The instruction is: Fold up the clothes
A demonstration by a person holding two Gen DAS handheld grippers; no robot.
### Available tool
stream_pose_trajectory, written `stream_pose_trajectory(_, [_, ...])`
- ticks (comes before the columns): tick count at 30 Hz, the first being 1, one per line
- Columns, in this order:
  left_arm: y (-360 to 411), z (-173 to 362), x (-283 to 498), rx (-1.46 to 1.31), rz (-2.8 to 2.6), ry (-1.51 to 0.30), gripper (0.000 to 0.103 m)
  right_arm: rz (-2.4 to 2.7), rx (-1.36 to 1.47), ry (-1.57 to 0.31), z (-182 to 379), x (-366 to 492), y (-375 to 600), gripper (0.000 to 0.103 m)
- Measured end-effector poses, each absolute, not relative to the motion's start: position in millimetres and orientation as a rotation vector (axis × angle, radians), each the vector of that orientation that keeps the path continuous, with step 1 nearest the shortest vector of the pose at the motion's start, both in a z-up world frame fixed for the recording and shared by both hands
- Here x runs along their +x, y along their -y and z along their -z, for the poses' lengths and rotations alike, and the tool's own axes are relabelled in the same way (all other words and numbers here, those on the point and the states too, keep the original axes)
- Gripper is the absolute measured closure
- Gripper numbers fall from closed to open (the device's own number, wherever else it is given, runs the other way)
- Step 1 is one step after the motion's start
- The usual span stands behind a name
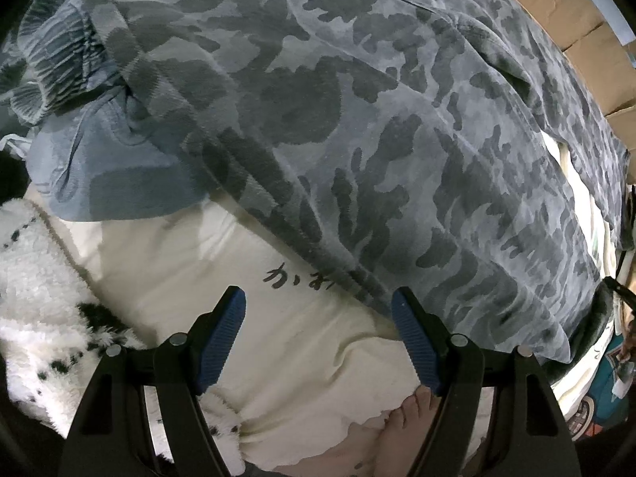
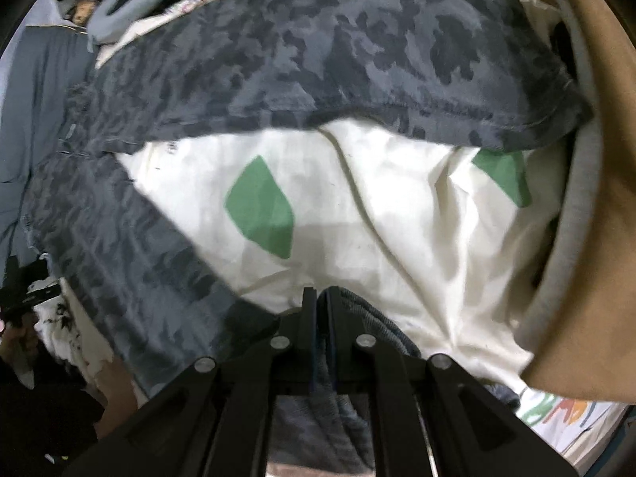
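Note:
Grey camouflage trousers (image 1: 357,127) lie spread over a cream cloth with dark lettering (image 1: 222,278); the gathered waistband (image 1: 59,51) is at the upper left. My left gripper (image 1: 318,310) is open just above the cream cloth, its blue pads (image 1: 222,338) wide apart at the trousers' near edge. In the right wrist view the trousers' two legs (image 2: 318,59) fork over a cream cloth with green patches (image 2: 357,206). My right gripper (image 2: 321,298) is shut on a fold of the camouflage fabric (image 2: 357,314) by the near leg's hem.
A fluffy white spotted cloth (image 1: 39,298) lies at the left. A bare foot (image 1: 401,429) shows below the left gripper. Cardboard (image 1: 576,20) lines the far edge. A tan and grey garment (image 2: 588,238) is at the right, a grey neck pillow (image 2: 127,4) at the far left.

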State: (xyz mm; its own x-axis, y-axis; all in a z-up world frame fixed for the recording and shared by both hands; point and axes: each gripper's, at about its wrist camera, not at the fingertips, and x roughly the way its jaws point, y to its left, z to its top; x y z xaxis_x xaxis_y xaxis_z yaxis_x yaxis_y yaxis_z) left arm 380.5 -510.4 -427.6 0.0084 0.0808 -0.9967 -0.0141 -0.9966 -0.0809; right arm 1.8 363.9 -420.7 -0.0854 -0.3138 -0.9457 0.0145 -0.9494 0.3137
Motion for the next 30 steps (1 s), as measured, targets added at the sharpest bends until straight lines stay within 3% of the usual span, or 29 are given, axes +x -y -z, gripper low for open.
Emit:
stream_pose_trajectory(4, [497.4, 434.6, 380.3, -2.185, -2.14, 0.082, 0.026, 2.127, 2.006, 0.373, 432.5, -0.2, -365.5, 0.097])
stream_pose_trajectory(12, [489.9, 440.3, 377.5, -2.176, -2.126, 0.121, 0.026, 2.139, 1.95, 0.452, 396.1, 16.2, -385.2, 0.064])
stream_pose_trajectory(19, [486.6, 446.8, 378.7, -2.183, -2.122, 0.141, 0.026, 2.163, 1.921, 0.5, 361.4, 64.1, -414.1, 0.062])
stream_pose_trajectory(30, [484.0, 449.0, 379.5, -2.191, -2.12, 0.144, 0.026, 2.044, 2.04, 0.691, 402.0, 116.0, -430.3, 0.062])
